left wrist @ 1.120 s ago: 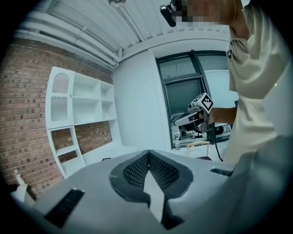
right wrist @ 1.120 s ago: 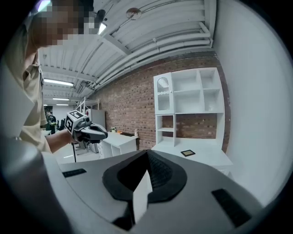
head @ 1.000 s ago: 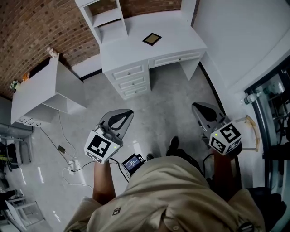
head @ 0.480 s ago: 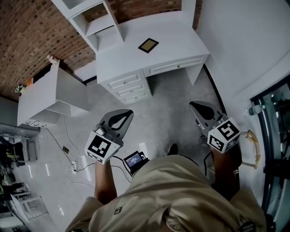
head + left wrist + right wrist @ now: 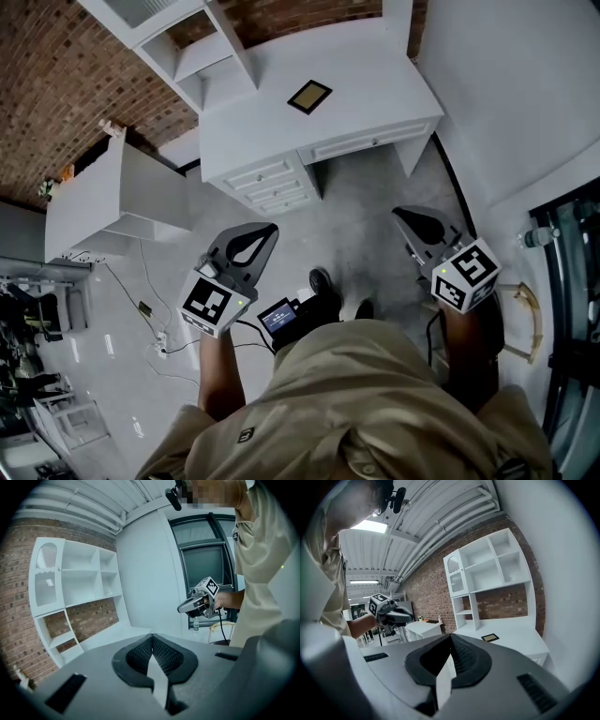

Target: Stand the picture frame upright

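Place: you are standing in a home-study corner staged inside a larger industrial hall, closer to a test set than a lived-in room.
Furniture: ahead of you is a white desk (image 5: pixel 375 80) with drawers (image 5: pixel 267 183) and a tall white shelf unit (image 5: pixel 487 569) at its left end. A separate white cabinet (image 5: pixel 103 192) stands to your left.
Walls: bare red brick wall (image 5: pixel 66 84) behind the desk, plain white wall (image 5: pixel 506 75) on your right.
Floor: glossy grey floor (image 5: pixel 347 225).
Ceiling: your right gripper view shows a ribbed ceiling (image 5: pixel 417 541) with exposed pipes (image 5: pixel 454 517) and a flat light panel (image 5: pixel 370 526).
Window: dark-framed window (image 5: pixel 206 559) on your right.
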{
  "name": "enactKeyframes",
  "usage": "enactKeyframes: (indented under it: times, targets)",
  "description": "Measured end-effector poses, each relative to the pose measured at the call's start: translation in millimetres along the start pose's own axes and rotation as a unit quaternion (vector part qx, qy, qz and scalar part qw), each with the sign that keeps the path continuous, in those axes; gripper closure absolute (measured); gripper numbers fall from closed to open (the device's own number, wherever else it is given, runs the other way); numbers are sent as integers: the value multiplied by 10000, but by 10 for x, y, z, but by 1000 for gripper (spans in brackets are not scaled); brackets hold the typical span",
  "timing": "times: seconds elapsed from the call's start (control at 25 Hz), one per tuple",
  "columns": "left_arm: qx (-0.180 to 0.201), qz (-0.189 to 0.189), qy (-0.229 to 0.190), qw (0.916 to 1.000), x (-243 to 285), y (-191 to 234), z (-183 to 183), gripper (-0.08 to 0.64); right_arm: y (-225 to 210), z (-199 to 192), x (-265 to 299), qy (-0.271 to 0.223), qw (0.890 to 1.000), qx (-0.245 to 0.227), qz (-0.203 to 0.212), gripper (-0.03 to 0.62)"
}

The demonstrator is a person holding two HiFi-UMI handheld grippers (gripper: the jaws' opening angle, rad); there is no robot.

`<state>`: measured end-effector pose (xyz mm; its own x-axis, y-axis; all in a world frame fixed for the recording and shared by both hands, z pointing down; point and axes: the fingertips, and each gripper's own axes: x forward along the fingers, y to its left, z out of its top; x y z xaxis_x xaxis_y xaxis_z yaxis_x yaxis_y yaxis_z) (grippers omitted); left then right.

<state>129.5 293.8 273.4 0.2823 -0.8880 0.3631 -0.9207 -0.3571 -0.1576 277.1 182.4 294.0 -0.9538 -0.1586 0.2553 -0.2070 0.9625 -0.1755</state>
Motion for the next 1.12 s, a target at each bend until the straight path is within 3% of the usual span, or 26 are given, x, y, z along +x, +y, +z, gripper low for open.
enactKeyframes:
  times: [0.52, 0.8, 1.12]
  targets:
    - [109, -751, -563, 9955, 716, 1282, -38, 552, -532, 363, 843, 250, 9956, -116, -891, 589]
    - [2, -922, -767, 9928, 939, 1868, -43, 552, -656, 518, 1374, 301, 9948, -110, -971, 589]
    - [-157, -791, -527, 9953, 1507, 2318, -68, 552, -1361, 599, 1786, 382, 9959, 22, -817, 589]
